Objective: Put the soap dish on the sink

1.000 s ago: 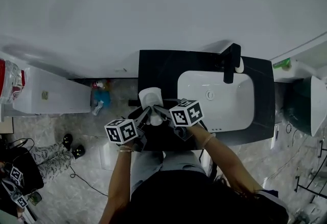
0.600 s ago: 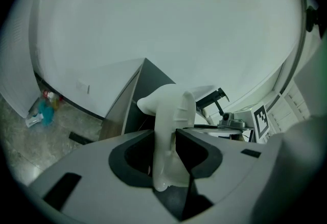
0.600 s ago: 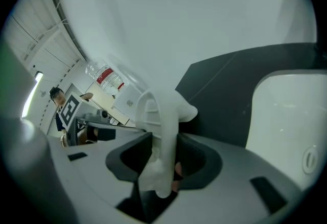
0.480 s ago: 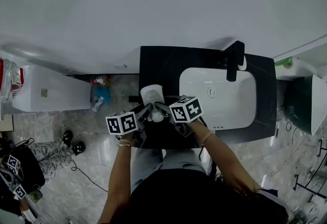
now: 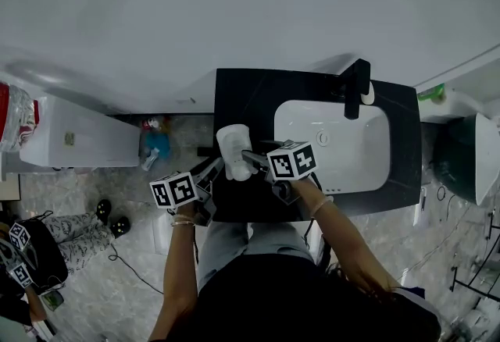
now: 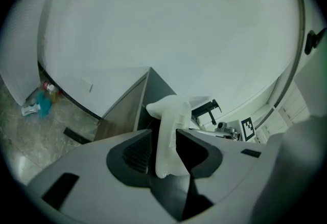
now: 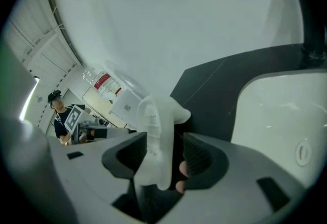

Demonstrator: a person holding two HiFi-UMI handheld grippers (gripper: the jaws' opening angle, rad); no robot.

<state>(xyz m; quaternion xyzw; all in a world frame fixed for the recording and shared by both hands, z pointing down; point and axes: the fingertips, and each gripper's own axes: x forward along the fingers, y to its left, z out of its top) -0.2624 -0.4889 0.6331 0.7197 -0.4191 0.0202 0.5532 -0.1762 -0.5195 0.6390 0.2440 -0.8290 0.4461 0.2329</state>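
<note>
The white soap dish stands on edge over the left part of the black counter, beside the white sink basin. My left gripper reaches it from the lower left. In the left gripper view the soap dish fills the gap between the jaws of the left gripper, which is shut on it. My right gripper comes from the right, and its jaws have just been opening. In the right gripper view the soap dish lies between the jaws of the right gripper, with a dark gap to the right pad.
A black faucet stands at the back of the basin. Left of the counter are a white cabinet and cleaning bottles on the floor. A green bin sits at the right. A person sits at lower left.
The left gripper's marker cube has shifted left and slightly down. The right gripper's cube has drifted a little right and up. The dish has stayed over the counter's left part.
</note>
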